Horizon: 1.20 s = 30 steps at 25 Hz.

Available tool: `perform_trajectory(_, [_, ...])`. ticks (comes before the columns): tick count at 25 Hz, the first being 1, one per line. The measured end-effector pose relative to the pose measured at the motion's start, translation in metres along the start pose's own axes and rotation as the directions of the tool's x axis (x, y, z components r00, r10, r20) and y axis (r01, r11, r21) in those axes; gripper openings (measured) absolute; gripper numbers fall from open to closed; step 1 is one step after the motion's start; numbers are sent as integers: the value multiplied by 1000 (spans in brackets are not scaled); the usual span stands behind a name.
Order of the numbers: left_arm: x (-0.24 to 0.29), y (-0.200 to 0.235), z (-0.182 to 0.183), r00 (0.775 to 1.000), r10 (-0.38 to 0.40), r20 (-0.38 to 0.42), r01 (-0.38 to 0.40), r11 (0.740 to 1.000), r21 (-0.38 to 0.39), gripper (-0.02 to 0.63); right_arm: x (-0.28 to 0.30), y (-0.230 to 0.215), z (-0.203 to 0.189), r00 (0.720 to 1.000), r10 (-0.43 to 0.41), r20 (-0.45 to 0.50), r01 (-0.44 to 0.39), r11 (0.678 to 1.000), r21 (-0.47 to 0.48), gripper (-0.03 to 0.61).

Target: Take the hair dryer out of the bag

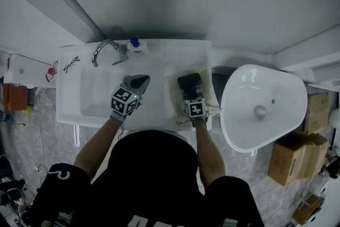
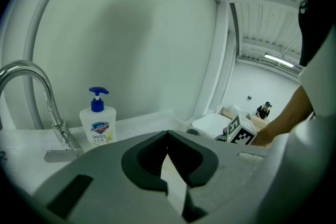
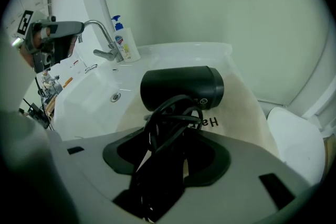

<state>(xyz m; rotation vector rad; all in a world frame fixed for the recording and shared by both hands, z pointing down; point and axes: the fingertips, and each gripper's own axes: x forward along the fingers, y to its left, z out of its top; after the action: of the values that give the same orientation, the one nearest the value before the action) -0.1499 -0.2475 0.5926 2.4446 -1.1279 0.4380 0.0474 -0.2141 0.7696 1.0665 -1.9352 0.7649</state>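
The black hair dryer (image 3: 181, 89) lies on top of the flat beige bag (image 3: 241, 113) on the counter to the right of the basin, its cord looped around the handle. My right gripper (image 3: 168, 152) points steeply down at it, with the handle and cord filling the space between the jaws, shut on them. From the head view the dryer (image 1: 189, 81) shows just ahead of that gripper (image 1: 191, 95), on the bag (image 1: 211, 95). My left gripper (image 1: 139, 81) hangs over the basin's right edge, and its jaws (image 2: 169, 165) are shut with nothing in them.
A white sink (image 1: 95, 94) with a chrome tap (image 1: 106, 48) fills the left. A blue-capped soap bottle (image 1: 136, 46) stands at the back rim. Glasses (image 1: 70, 64) lie on the left ledge. A white toilet (image 1: 263, 106) and cardboard boxes (image 1: 297, 157) stand at the right.
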Motion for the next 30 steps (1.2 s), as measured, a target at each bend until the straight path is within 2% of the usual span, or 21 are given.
perform_trajectory(9, [-5, -1, 7, 999, -18, 30, 18, 1000, -9, -2, -22, 3, 9, 1000, -8, 13, 8, 999, 33, 259])
perform_trajectory(12, [-13, -3, 14, 998, -27, 56, 28, 999, -20, -2, -43, 9, 21, 998, -22, 56, 20, 999, 32, 268])
perform_trajectory(15, [-22, -7, 22, 996, -36, 84, 37, 999, -12, -2, -65, 13, 42, 989, -46, 141, 43, 999, 21, 267])
perform_trajectory(18, [-31, -8, 30, 993, -40, 110, 41, 999, -1, -2, -85, 20, 70, 971, -52, 233, 50, 999, 14, 267])
perform_trajectory(24, [-54, -12, 44, 988, -39, 151, 36, 999, 21, -2, -133, 57, 131, 923, -20, 385, 32, 999, -25, 221])
perform_trajectory(30, [-72, -10, 56, 981, -32, 190, 27, 999, 31, -2, -165, 92, 170, 868, -5, 497, 50, 996, -78, 117])
